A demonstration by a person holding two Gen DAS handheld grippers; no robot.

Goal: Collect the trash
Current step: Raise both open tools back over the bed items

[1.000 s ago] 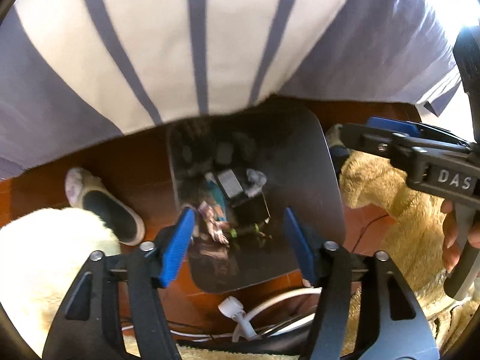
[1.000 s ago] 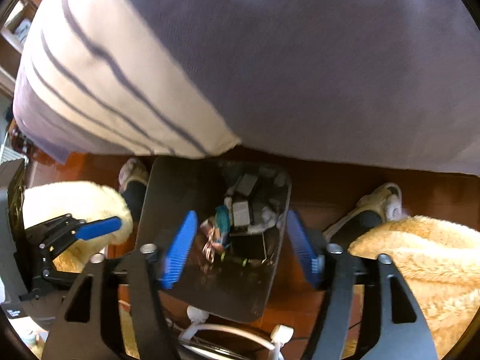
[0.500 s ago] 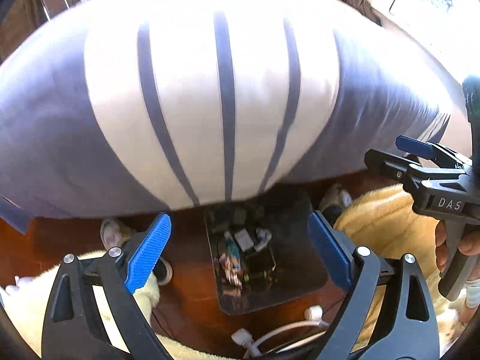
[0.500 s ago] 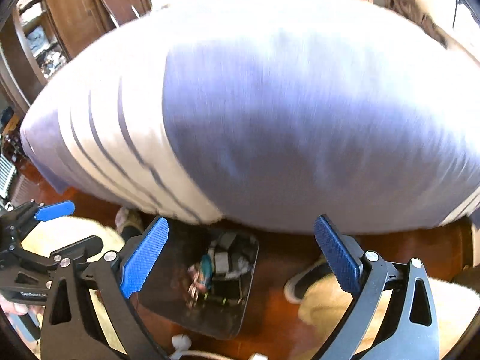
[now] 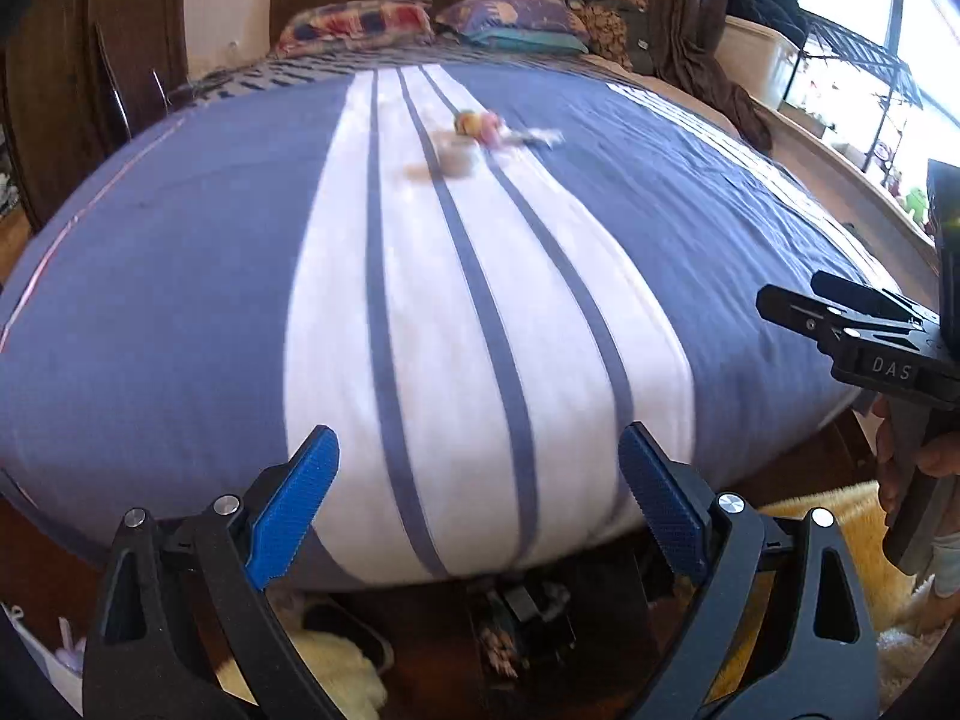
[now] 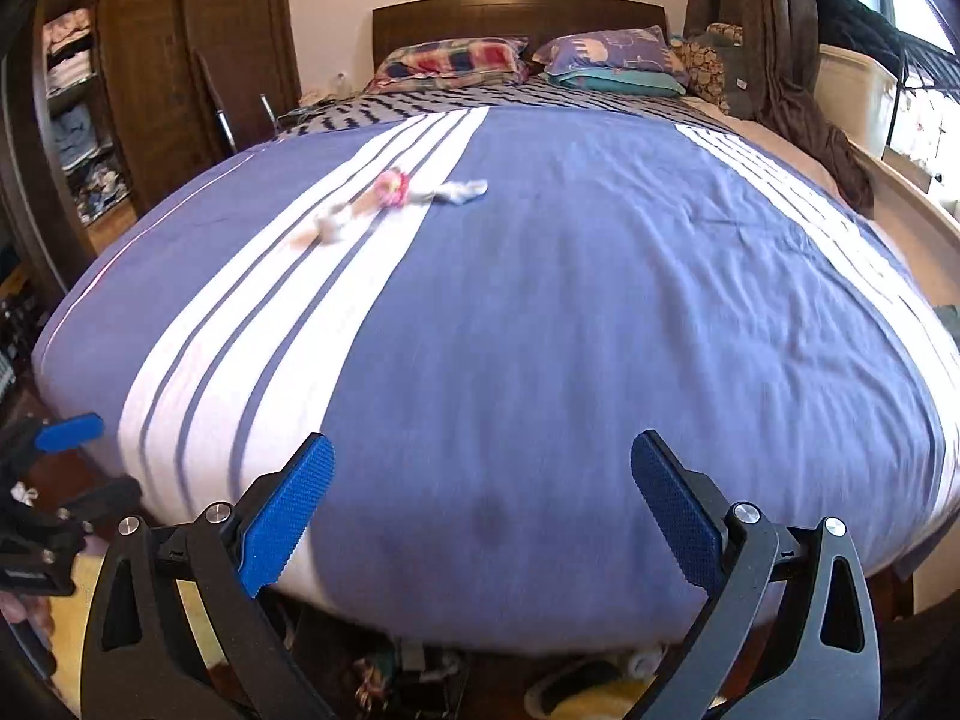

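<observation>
1. Both tongs have lifted from the dark rectangular trash bin (image 5: 522, 606) to face across the blue-and-white striped bed (image 5: 480, 312).
2. Left tongs (image 5: 478, 504) and right tongs (image 6: 483, 510) have just been opening; both gape wide, empty, angled downward.
3. Crumpled pink and white trash (image 6: 393, 192) lies mid-bed, well apart from both.

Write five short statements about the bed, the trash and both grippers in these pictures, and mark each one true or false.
1. Small bits of trash lie on the blue and white striped bedspread. True.
2. The left gripper grips a wrapper. False: open, empty.
3. The right gripper is open. True.
4. The bed has no pillows. False: two patterned pillows lie at the dark wooden headboard.
5. The trash sits between the right gripper's fingers. False: it lies farther up the bed.
</observation>
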